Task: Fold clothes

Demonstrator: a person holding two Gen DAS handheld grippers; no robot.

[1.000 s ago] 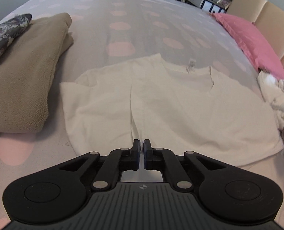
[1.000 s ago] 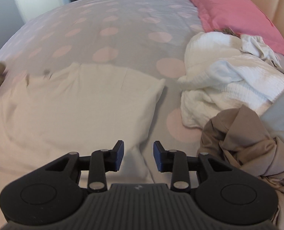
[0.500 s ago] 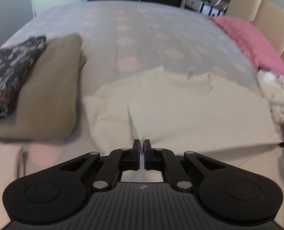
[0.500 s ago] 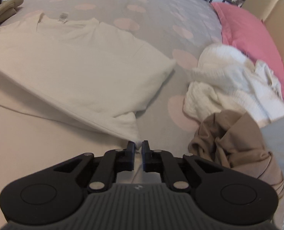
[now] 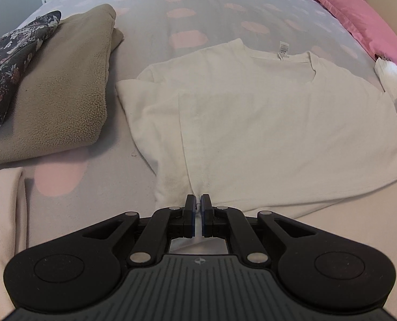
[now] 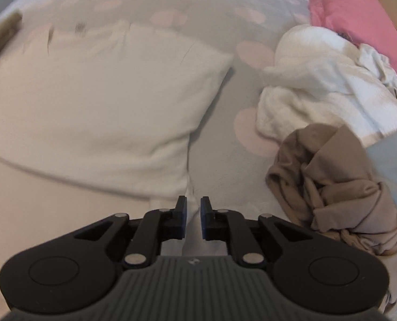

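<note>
White T-shirt [image 5: 265, 123] — hem in left gripper [image 5: 197, 208]

Right wrist view motion-blurred: cream cotton T-shirt [image 6: 96, 101] neck label smeared, unreadable. Crumpled tan garment [image 6: 337, 184] cut by right edge. Left wrist view: folded dark floral fabric [image 5: 8, 61] cropped at left edge.

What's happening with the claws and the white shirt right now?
Left claw shut on white shirt hem. Right claw just opening, hem corner between its fingers, not pinched. Shirt flat on bed. Nothing in the way.
</note>
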